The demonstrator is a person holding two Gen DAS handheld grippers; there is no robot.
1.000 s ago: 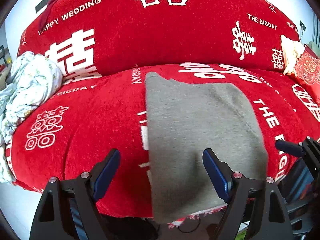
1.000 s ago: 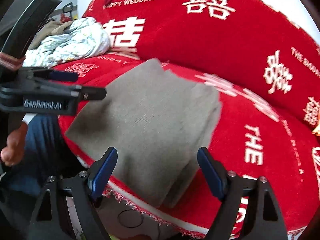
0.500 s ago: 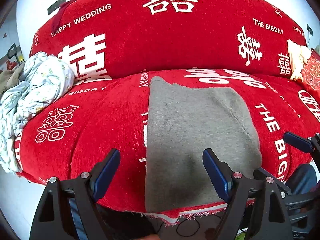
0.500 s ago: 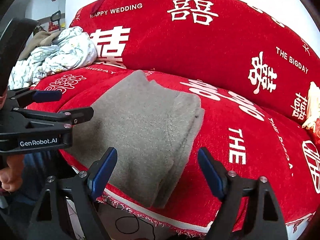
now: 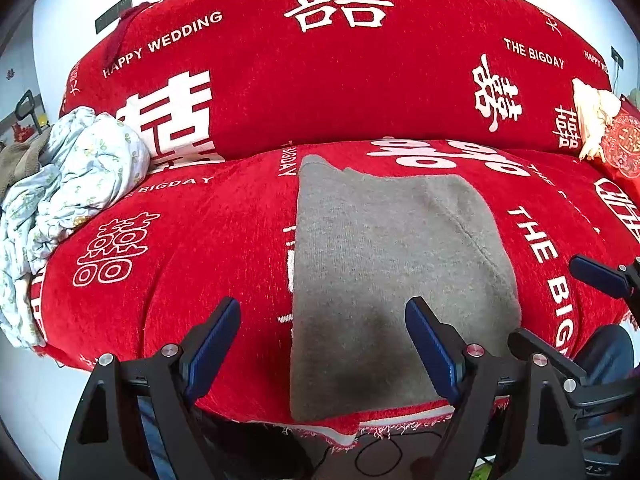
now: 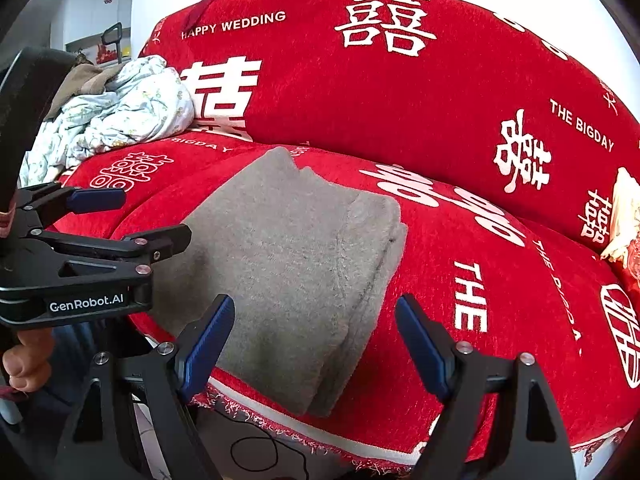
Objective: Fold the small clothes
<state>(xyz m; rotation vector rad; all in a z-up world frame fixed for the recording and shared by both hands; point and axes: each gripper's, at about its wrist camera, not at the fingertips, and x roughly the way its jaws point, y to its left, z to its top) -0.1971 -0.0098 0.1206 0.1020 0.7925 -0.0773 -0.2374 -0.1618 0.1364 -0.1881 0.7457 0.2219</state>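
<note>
A folded grey garment [image 5: 384, 272] lies on a red wedding-print sofa cover [image 5: 200, 248]. Both the left gripper [image 5: 322, 344] and right gripper [image 6: 314, 340] hover wide apart, empty. A crumpled floral blanket [image 5: 72, 184] sits far left.

Left gripper [image 5: 322, 344] held low, jaws spread wide, blue pads [image 5: 216, 342] empty. Right gripper [image 6: 314, 338] likewise spread wide, gripping nothing, level beside the left. Bare hand [image 6: 28, 356] wrapped around the left gripper's handle.

grey garment [image 5: 384, 280] near edge: behind finger | sofa cover [image 5: 240, 240]: cropped sideways
</note>
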